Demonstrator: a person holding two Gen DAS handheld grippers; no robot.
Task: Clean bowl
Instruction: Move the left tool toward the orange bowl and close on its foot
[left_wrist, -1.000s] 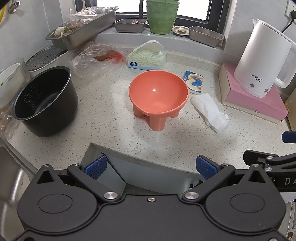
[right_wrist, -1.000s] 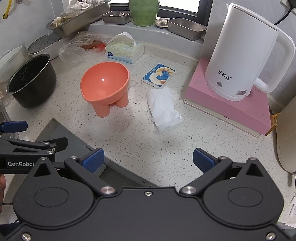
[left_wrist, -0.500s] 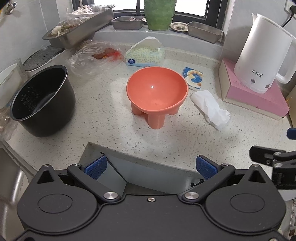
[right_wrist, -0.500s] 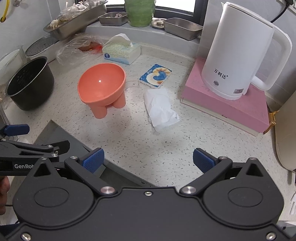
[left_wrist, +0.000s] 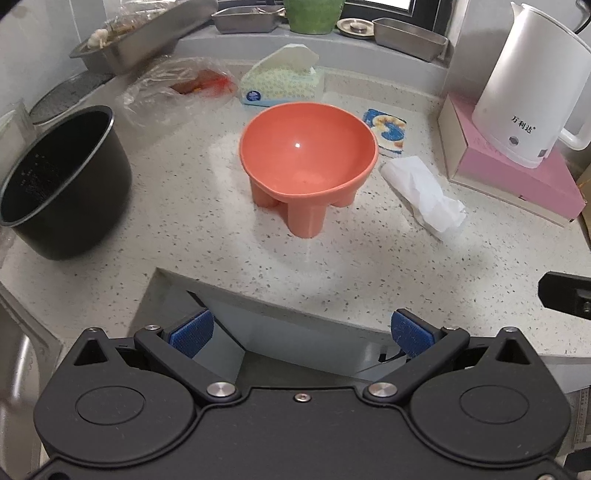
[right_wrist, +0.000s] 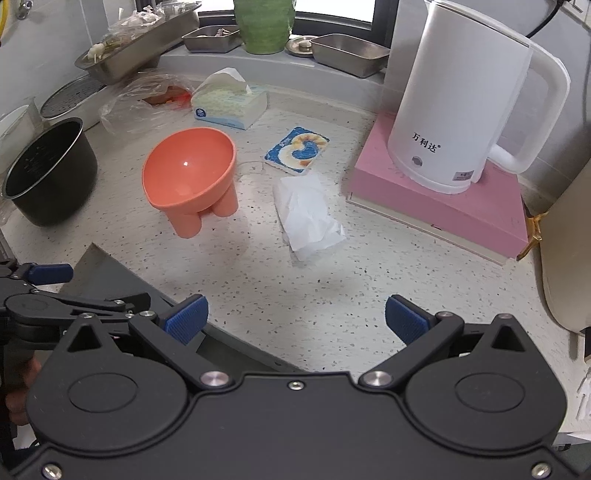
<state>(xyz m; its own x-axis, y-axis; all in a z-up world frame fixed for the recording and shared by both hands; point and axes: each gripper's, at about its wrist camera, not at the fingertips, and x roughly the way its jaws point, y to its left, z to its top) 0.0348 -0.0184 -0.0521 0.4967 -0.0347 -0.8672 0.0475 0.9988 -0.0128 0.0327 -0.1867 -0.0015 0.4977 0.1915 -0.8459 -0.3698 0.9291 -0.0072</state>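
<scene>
An orange footed bowl (left_wrist: 308, 158) stands upright on the speckled counter (left_wrist: 207, 229), seen too in the right wrist view as the bowl (right_wrist: 188, 173). To its right lies a crumpled white tissue (left_wrist: 424, 192), the tissue (right_wrist: 308, 218) in the right wrist view. My left gripper (left_wrist: 301, 332) hangs open at the counter's front edge, straight before the bowl, with nothing between its blue pads. My right gripper (right_wrist: 293, 319) is open over the counter's front, in line with the tissue and well short of it, empty. The left gripper's finger (right_wrist: 48, 273) shows at the right wrist view's left edge.
A black cooker pot (left_wrist: 55, 184) stands left. A tissue box (left_wrist: 282, 83) and a plastic bag (left_wrist: 177, 88) lie behind the bowl. A blue sponge (right_wrist: 297, 149) sits by the tissue. A white kettle (right_wrist: 461, 110) stands on a pink box (right_wrist: 443, 206) right. Steel trays line the sill.
Both grippers have drifted a little forward and lower toward the counter; bowl and tissue look slightly larger. Both jaws stay open and empty. Nothing on the counter has moved.
</scene>
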